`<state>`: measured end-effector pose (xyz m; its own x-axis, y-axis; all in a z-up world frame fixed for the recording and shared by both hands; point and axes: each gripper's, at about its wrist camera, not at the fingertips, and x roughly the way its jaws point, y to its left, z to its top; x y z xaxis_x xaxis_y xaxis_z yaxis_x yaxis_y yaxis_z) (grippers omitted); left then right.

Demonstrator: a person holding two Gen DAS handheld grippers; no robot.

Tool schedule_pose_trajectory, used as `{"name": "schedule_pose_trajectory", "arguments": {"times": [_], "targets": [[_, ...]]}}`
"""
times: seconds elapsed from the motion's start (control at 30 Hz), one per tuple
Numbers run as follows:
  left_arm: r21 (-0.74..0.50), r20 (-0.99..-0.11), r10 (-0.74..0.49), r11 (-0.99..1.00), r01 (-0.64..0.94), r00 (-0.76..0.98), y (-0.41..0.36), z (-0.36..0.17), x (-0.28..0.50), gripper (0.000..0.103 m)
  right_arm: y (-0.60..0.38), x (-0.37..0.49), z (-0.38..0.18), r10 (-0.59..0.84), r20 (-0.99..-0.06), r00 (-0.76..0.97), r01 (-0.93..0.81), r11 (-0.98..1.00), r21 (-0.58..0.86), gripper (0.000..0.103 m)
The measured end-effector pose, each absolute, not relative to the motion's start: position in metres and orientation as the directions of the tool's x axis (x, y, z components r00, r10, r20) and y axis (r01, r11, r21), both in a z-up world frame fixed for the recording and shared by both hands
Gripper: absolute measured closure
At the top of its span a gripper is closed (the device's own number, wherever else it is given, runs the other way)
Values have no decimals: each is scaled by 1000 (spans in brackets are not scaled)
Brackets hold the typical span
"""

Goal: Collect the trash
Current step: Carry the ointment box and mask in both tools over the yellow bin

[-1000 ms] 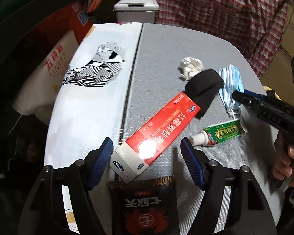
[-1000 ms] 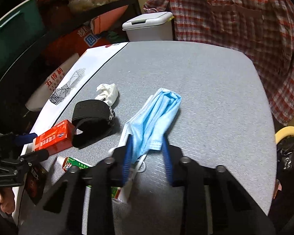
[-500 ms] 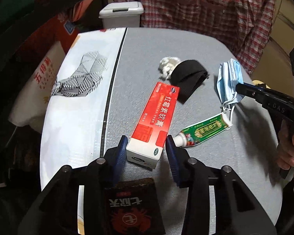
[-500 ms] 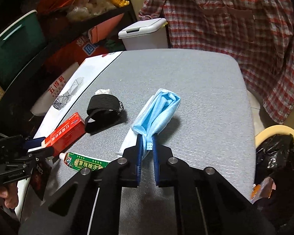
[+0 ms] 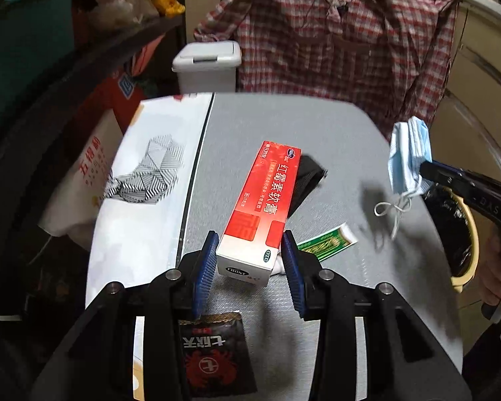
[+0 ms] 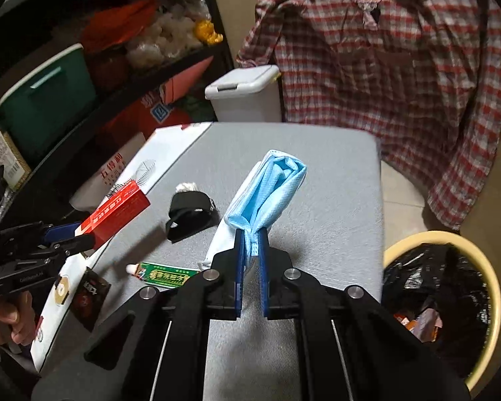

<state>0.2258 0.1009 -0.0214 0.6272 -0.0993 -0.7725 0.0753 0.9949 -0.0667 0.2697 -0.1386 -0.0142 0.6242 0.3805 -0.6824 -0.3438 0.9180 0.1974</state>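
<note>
My left gripper [image 5: 248,238] is shut on the near end of a red ointment box [image 5: 267,200], which is tilted up off the grey table [image 5: 334,140]. My right gripper [image 6: 250,232] is shut on a folded blue face mask [image 6: 270,187], held above the table with its ear loops dangling. The left wrist view shows the mask [image 5: 407,157] at the right gripper's tip [image 5: 427,168]. The right wrist view shows the box [image 6: 117,210] in the left gripper [image 6: 73,234]. A green tube [image 5: 327,240], a black band [image 6: 188,214], a white tissue wad [image 6: 187,187] and a black sachet [image 5: 213,354] lie on the table.
A yellow bin [image 6: 424,235] lined with a black bag stands on the floor off the table's right edge. A white lidded bin [image 5: 207,63] and a hanging plaid shirt [image 6: 384,67] are behind the table. White patterned paper [image 5: 150,200] covers the table's left side, by cluttered shelves.
The left gripper closed on the red box and lifted it off the table. The right gripper closed on the blue mask and raised it, drifting towards the yellow bin.
</note>
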Motion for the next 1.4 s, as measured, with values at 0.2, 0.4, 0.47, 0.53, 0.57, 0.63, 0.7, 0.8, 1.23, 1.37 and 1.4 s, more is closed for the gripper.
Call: {"name": "schedule_pose_trajectory", "arguments": {"times": [0.2,0.4,0.47,0.53,0.57,0.63,0.7,0.8,1.23,1.37,1.4], "targets": [[-80,-728,-103,995,65,678,90,3,210,65,-150,246,10,372,-661,652,-341,922,182,95],[-106,-694,-102,994,39,713,81,20,197,65,-166,222,34,365,-637,679,-336,926,171,95],[-118,-683,-104,993,32,723,77,25,193,65,-172,213,43,360,-628,689,-333,928,166,95],[-131,-672,-109,991,27,733,71,30,189,65,-180,207,49,355,-622,698,-328,930,163,95],[-134,-665,-108,991,25,739,68,34,188,65,-182,204,51,353,-619,701,-326,932,162,95],[-138,-654,-111,990,26,748,61,39,187,65,-190,198,57,343,-614,711,-316,936,157,95],[-144,-645,-116,989,29,755,53,43,186,65,-200,194,62,332,-609,720,-303,940,154,95],[-144,-630,-123,989,40,766,40,49,185,65,-214,188,66,313,-605,732,-279,948,153,95],[-157,-600,-157,985,77,784,-3,62,188,65,-268,180,78,246,-579,778,-184,969,164,95],[-154,-597,-157,985,80,786,-11,63,190,65,-278,181,80,236,-576,783,-167,971,171,95],[-153,-597,-157,985,81,787,-13,63,190,65,-278,181,80,234,-575,784,-165,972,170,95]]}}
